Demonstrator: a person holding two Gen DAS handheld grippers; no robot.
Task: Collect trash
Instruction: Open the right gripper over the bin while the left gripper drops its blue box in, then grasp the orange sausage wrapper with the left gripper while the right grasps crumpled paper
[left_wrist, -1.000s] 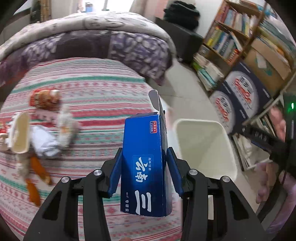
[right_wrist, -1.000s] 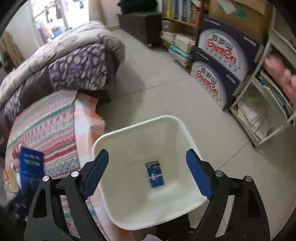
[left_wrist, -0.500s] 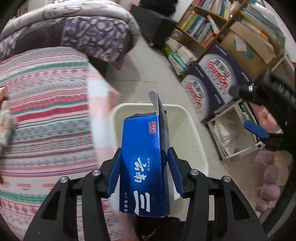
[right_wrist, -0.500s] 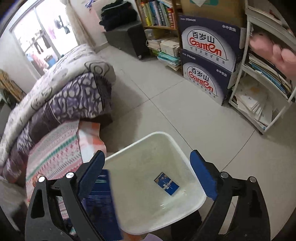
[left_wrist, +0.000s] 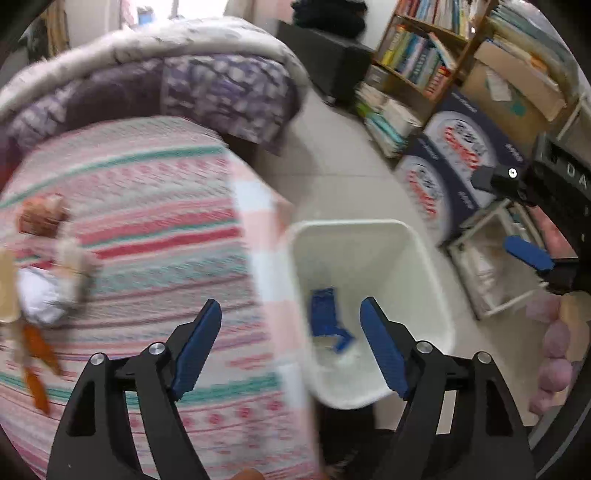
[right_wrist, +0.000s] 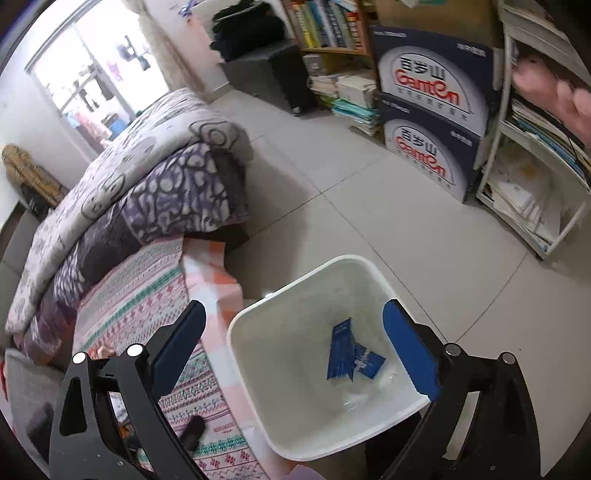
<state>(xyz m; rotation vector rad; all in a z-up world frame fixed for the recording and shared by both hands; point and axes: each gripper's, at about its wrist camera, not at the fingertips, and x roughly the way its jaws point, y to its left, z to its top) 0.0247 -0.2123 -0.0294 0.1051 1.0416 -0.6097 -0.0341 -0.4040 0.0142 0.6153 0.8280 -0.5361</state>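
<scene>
A white trash bin (left_wrist: 436, 280) stands on the floor beside the striped bed; it also shows in the right wrist view (right_wrist: 258, 365). Two blue boxes (right_wrist: 345, 350) lie in its bottom, seen too in the left wrist view (left_wrist: 325, 317). My left gripper (left_wrist: 291, 347) is open and empty, over the bed's edge and the bin. My right gripper (right_wrist: 295, 354) is open and empty above the bin. Several pieces of trash (left_wrist: 44, 288), wrappers and crumpled paper, lie on the bed at the left.
A folded purple quilt (left_wrist: 207, 92) lies at the far end of the bed. Bookshelves (left_wrist: 417, 48) and stacked blue water cartons (right_wrist: 432, 122) line the wall. A white rack (right_wrist: 532, 192) stands right of the bin. A small black object (right_wrist: 194, 430) lies on the bed.
My left gripper has opened and dropped the tall blue box into the bin, where it now lies on the smaller blue box. The left view has swung back toward the bed.
</scene>
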